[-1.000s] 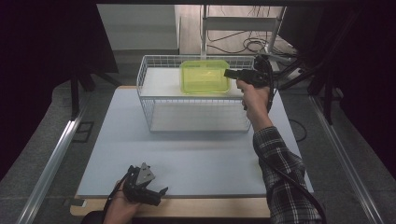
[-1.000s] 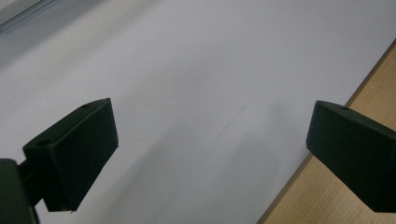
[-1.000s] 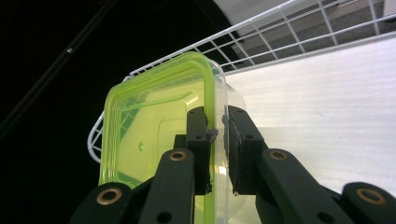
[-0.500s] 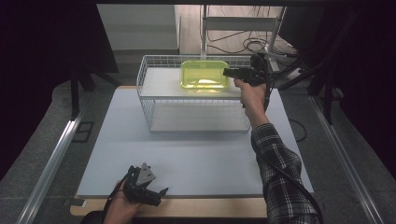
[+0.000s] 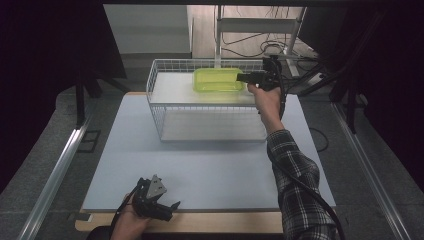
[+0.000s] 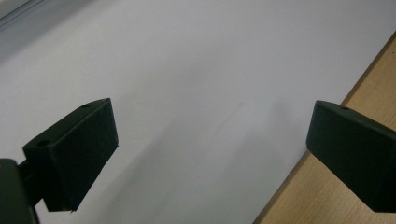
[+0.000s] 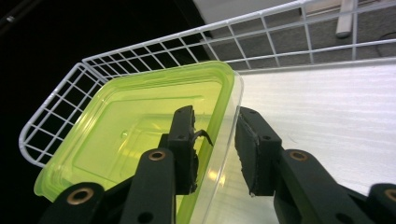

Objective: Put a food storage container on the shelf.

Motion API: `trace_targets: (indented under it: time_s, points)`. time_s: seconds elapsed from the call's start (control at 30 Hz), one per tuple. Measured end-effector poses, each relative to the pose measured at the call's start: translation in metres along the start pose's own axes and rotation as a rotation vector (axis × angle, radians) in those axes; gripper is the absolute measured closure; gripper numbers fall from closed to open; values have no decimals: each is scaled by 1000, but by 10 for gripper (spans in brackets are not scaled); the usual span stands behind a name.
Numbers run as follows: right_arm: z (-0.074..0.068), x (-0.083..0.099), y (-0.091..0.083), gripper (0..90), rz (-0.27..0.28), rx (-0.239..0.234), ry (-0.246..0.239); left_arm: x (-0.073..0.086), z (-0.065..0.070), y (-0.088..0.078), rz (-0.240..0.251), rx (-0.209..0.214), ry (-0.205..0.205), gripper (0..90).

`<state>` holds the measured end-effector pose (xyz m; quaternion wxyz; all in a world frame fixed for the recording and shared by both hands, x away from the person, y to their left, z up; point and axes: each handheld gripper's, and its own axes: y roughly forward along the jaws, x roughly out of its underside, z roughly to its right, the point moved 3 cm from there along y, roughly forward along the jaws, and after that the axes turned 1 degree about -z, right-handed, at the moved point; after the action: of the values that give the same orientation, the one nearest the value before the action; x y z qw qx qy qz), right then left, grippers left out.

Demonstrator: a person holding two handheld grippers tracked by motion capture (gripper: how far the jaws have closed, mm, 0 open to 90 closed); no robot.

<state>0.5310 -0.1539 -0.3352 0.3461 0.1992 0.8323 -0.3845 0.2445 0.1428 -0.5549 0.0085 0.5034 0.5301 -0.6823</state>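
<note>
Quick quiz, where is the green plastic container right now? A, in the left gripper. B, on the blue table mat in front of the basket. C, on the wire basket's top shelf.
C: the green container sits on the wire basket top shelf, its rim between the right gripper jaws.

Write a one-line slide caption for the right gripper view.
Right gripper straddles the rim of a translucent green plastic container in a white wire basket, jaws opening.

No writing, label, brand mark or number can be read on anything in these views.
</note>
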Motion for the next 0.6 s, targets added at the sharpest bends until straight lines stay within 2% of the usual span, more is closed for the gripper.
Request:
trace_targets:
  time_s: [0.07, 0.43, 0.6]
  points:
    - [0, 0, 0, 612, -2, 21, -17, 0, 0, 0, 0, 0, 0, 21]
    - [-4, 4, -15, 413, -10, -27, -60, 0, 0, 1, -2, -2, -2, 20]
    - [-8, 7, -20, 352, -11, -48, -86, 0, 0, 0, 1, -2, -5, 20]
